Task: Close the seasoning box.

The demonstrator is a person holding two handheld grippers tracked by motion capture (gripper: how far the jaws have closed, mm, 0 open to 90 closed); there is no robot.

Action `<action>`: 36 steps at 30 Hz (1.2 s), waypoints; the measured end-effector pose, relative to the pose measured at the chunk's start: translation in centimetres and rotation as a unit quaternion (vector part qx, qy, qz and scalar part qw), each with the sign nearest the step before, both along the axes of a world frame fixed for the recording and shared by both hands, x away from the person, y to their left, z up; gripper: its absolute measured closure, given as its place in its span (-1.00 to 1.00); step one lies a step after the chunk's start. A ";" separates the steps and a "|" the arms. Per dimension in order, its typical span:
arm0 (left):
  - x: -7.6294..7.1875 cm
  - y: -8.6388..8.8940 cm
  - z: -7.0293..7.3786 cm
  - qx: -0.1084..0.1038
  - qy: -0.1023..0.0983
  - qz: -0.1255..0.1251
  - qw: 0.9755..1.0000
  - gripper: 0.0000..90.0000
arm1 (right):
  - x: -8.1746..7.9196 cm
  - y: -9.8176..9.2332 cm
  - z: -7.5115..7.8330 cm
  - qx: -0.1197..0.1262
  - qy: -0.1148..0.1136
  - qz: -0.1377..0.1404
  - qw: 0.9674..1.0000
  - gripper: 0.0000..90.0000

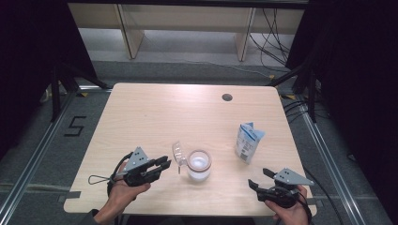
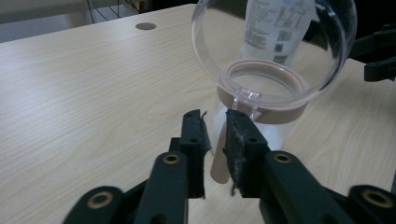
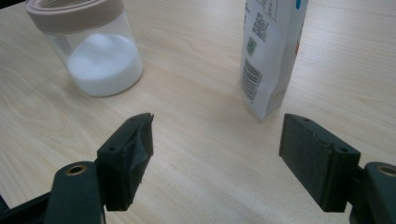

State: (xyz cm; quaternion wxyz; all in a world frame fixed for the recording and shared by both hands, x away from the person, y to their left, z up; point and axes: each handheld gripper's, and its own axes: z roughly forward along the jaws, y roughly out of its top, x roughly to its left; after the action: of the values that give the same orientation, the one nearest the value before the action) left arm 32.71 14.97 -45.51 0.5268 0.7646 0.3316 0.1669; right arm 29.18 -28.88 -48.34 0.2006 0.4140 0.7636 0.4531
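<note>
While one hand holds each of the two tools at the near edge of the desk (image 1: 141, 108), one jar (image 1: 199, 165) stands between them, a little nearer the left one. It is a clear jar with a beige collar around its mouth, and a layer of white powder lies in its bottom. Its one clear lid (image 1: 179, 155) is swung up and open, hinged at the collar on the side facing the left tool (image 1: 164, 164).

From the left gripper view, the left tool (image 2: 215, 116) has its two black jaws drawn narrow, with a slim gap between them. The lid's small clear tab (image 2: 248, 99) sits just past the jaw tips; whether the pads press on it I cannot tell. The round lid (image 2: 275, 46) stands tilted above the jar's mouth.

One white and blue pouch (image 1: 248, 142) stands upright on the desk, to the right of the jar and apart from it, with printed codes on its side. The right tool (image 1: 261, 179) lies near the desk's right front corner, and in the right gripper view its two jaws (image 3: 217, 135) stand wide with bare desk between them. One dark round hole (image 1: 227, 97) sits near the desk's far edge.
</note>
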 end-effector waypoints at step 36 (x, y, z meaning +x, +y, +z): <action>0.1 -3.0 0.6 0.016 -0.019 -0.044 0.999 0.95 | -0.1 0.2 0.1 0.001 0.011 0.008 1.000 -0.38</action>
State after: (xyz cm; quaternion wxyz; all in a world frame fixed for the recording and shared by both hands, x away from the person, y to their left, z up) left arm 32.76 11.94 -44.96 0.5274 0.7834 0.2855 0.1633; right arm 29.11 -28.63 -48.24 0.1880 0.4128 0.7689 0.4507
